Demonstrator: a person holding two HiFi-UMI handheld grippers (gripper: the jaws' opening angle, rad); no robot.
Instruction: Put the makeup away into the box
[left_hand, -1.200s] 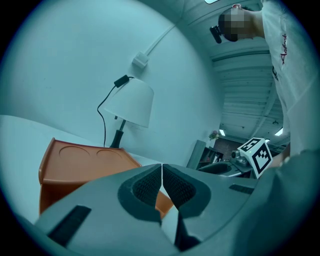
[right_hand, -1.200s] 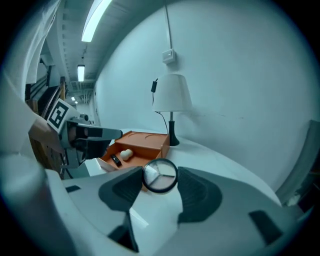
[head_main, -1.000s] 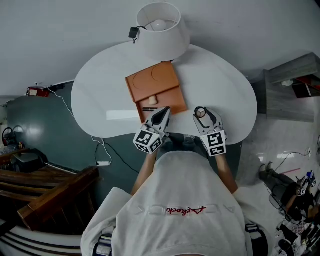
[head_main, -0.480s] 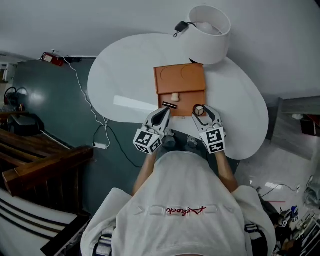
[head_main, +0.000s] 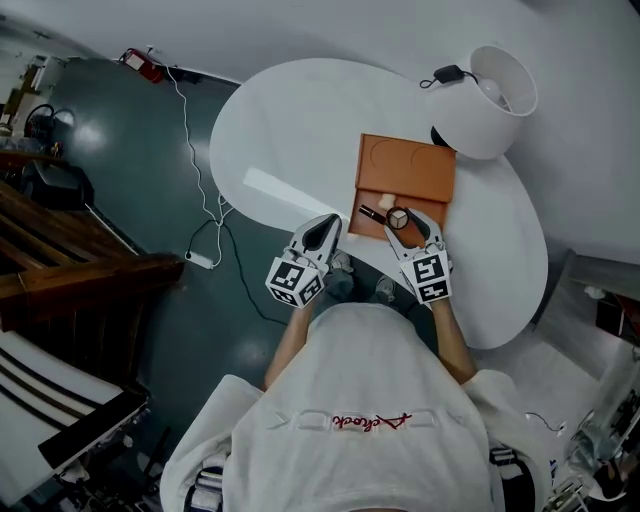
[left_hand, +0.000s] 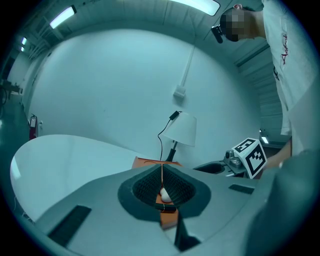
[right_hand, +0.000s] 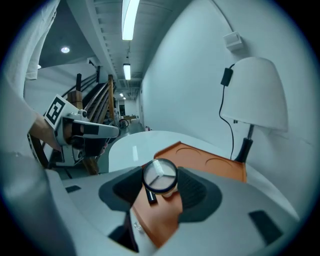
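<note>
Right gripper (head_main: 401, 220) clamped on round clear-lidded jar (right_hand: 160, 175), held over near edge of orange box (head_main: 405, 165). Left gripper (left_hand: 162, 172) jaws together, nothing between, at edge of white table (head_main: 290, 120), left of box. Black tube (head_main: 371, 213) and pale sponge (left_hand: 165, 195) lie in box.

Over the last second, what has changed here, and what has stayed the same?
The right gripper, carrying the round jar, has moved from the bare table beside the box to above the box's near end. The left gripper has come off the box's near edge and now sits left of it. Unchanged: jar gripped, left fingers shut and empty, black stick lying in the box.
</note>
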